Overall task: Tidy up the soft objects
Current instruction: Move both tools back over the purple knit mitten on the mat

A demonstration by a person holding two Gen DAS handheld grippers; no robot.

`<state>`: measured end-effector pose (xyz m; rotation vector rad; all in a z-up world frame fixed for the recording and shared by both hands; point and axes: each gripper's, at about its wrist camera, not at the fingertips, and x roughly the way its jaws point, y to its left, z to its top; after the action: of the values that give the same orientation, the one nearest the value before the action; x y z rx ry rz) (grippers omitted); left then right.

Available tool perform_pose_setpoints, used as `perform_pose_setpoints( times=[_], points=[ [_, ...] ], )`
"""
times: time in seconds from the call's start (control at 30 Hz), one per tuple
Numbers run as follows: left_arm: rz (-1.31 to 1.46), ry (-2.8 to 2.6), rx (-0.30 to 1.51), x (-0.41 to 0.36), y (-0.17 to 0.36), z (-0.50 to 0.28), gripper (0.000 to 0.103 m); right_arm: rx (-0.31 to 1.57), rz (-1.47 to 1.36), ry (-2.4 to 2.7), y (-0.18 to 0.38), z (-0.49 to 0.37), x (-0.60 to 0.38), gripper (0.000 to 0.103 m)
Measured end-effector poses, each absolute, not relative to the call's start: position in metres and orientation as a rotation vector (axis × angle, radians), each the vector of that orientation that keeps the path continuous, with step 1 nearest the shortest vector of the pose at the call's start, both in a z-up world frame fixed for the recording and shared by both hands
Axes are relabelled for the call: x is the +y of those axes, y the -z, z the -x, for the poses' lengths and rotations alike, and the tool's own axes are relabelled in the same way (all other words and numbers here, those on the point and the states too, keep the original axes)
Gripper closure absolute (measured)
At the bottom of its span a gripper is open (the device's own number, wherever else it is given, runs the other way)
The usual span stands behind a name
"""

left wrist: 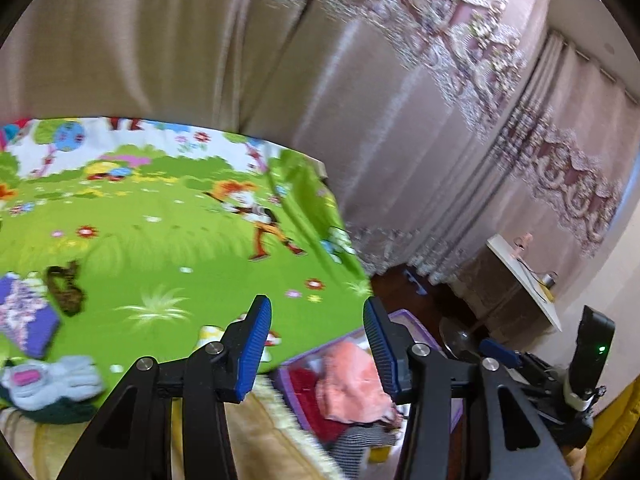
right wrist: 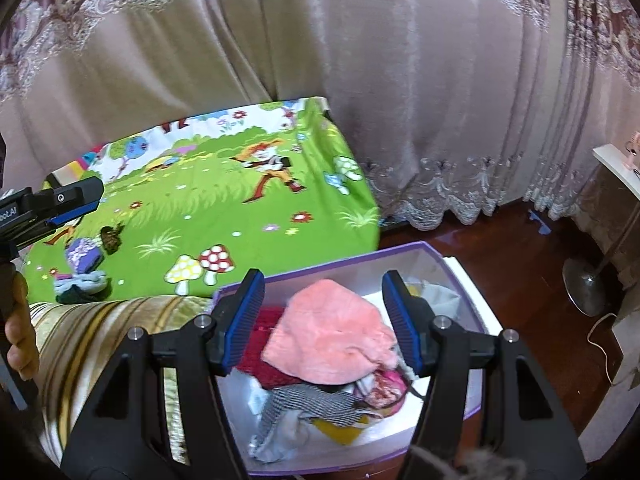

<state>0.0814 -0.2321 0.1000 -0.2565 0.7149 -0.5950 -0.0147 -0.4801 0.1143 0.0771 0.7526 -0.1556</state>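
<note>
Curtains (right wrist: 400,80), beige with lace trim, fill the background down to a dark wood floor (right wrist: 512,248).

Bed (right wrist: 100,332) with striped gold bedding at its near edge; a green cartoon play mat (right wrist: 224,208) covers the rest, reaching the bed's far and right edges.

Purple-rimmed storage box (right wrist: 320,266) stands on the floor against the bed's right edge. Inside, a pile of soft things: pink fluffy cloth (right wrist: 328,336) on top, red knit item (right wrist: 272,320) under its left side, checked black-and-white fabric (right wrist: 308,400) nearer the front wall, something yellow (right wrist: 340,434) beneath that.

Fan base (right wrist: 588,288) on the floor, well right of the box, near a white-topped cabinet (left wrist: 524,280).

Right tool (right wrist: 324,320): fingers wide apart, nothing between them, hanging above the box with the pink cloth showing in the gap. No contact visible.

Left tool (left wrist: 316,344): fingers wide apart, empty, over the bed's near right corner; mat behind the left finger, box behind the right one.

Near the mat's near left edge, small items close together: purple patterned pouch (left wrist: 24,312), dark brown patterned piece (left wrist: 66,288) just beside it, grey-and-pink fluffy item (left wrist: 48,380) lying on something dark green (left wrist: 60,410). Left view is blurred; these cannot be identified more closely.
</note>
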Motion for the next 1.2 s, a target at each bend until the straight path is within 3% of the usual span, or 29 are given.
perform_pose_setpoints(
  times=[0.7, 1.2],
  points=[
    [0.391, 0.207, 0.715, -0.036, -0.067, -0.074, 0.053, 0.809, 0.015, -0.058, -0.108, -0.025, -0.386, 0.036],
    [0.456, 0.088, 0.764, 0.022, -0.048, -0.084, 0.053, 0.855, 0.077, -0.183, -0.094, -0.054, -0.329, 0.036]
  ],
)
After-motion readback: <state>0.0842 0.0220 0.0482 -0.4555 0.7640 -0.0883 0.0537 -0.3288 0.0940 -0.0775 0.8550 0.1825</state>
